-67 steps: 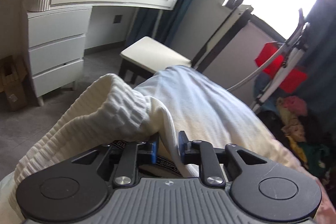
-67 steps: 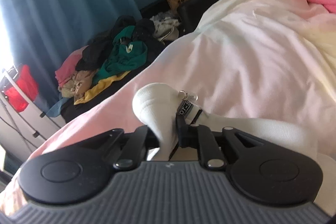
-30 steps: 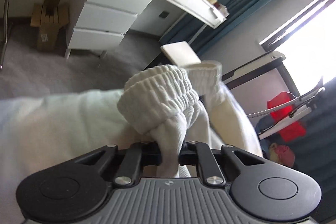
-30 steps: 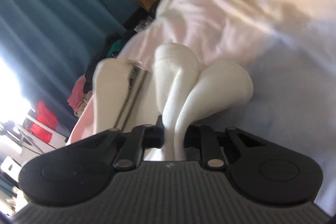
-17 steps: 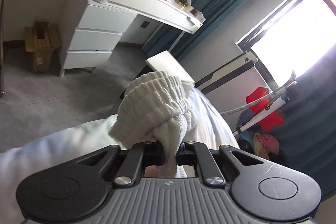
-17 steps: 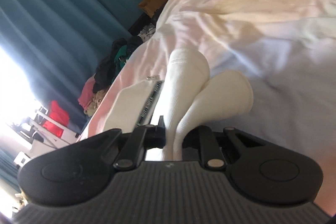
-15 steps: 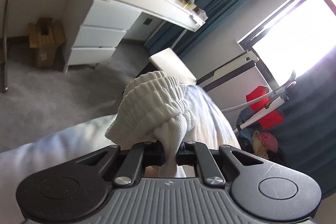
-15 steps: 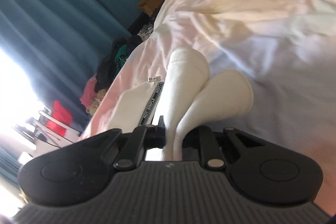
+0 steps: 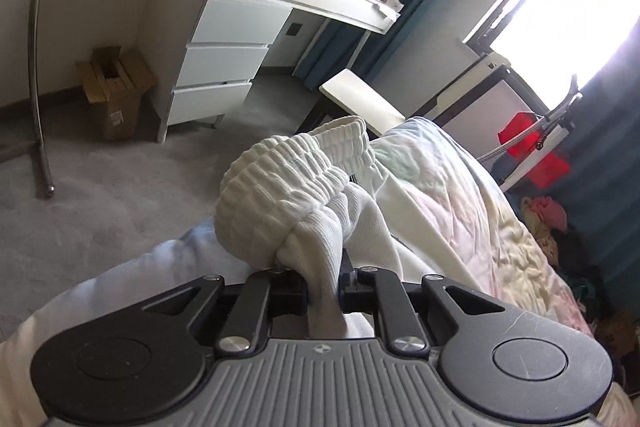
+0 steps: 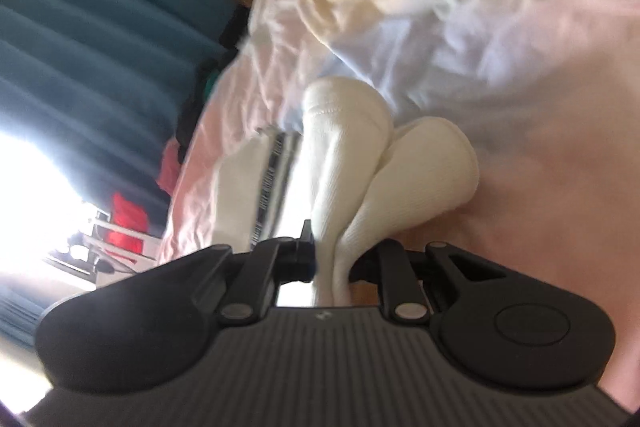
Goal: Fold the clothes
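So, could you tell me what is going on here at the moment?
A person is folding a white garment over a bed, with a handheld tool in each hand. The left tool pinches a bunched part next to the elastic waistband; its jaws have just eased open slightly, with the cloth between them. The right tool is shut on another rolled-up fold of white fabric, above the pale bedcover. That view is blurred. More clothes lie heaped on the floor by the curtain.
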Action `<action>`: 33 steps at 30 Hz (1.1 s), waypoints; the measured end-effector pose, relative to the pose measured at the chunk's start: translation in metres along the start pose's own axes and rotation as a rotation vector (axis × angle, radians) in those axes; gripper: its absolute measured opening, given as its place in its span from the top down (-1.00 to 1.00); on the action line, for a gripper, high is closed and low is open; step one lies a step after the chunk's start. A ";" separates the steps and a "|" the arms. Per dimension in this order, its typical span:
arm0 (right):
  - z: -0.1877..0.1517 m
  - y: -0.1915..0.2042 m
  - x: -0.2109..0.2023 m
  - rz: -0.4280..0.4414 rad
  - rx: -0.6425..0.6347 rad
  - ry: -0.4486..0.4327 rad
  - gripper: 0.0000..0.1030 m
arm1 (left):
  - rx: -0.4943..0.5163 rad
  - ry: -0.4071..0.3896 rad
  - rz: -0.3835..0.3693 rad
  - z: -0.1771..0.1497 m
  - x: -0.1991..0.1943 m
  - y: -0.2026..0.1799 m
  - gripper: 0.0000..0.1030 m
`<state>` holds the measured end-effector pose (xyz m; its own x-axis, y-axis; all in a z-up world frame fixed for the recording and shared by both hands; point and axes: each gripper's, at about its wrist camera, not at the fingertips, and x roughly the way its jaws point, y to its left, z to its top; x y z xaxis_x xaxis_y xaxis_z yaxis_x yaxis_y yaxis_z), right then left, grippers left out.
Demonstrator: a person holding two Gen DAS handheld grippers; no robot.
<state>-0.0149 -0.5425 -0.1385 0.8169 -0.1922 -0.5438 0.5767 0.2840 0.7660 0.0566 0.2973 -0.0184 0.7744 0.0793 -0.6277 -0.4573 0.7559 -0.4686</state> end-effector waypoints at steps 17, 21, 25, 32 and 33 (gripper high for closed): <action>0.010 -0.051 0.021 0.183 0.251 0.034 -0.14 | 0.446 -0.011 0.021 -0.089 -0.076 -0.081 -0.56; 0.012 -0.042 0.022 0.152 0.182 0.007 -0.14 | 0.447 -0.016 -0.114 -0.109 -0.082 -0.109 -0.58; 0.013 -0.039 0.014 0.096 0.165 -0.020 -0.14 | 0.531 0.086 -0.253 -0.141 -0.064 -0.136 -0.57; 0.007 -0.016 -0.012 -0.092 0.064 -0.032 -0.17 | 0.908 0.166 -0.357 -0.217 -0.044 -0.184 -0.59; 0.006 -0.012 -0.016 -0.123 0.054 -0.041 -0.17 | 0.976 0.172 -0.375 -0.233 -0.042 -0.189 -0.59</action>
<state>-0.0354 -0.5481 -0.1370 0.7390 -0.2609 -0.6211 0.6711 0.2049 0.7125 0.0086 0.0000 -0.0480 0.6860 -0.3026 -0.6617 0.4066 0.9136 0.0038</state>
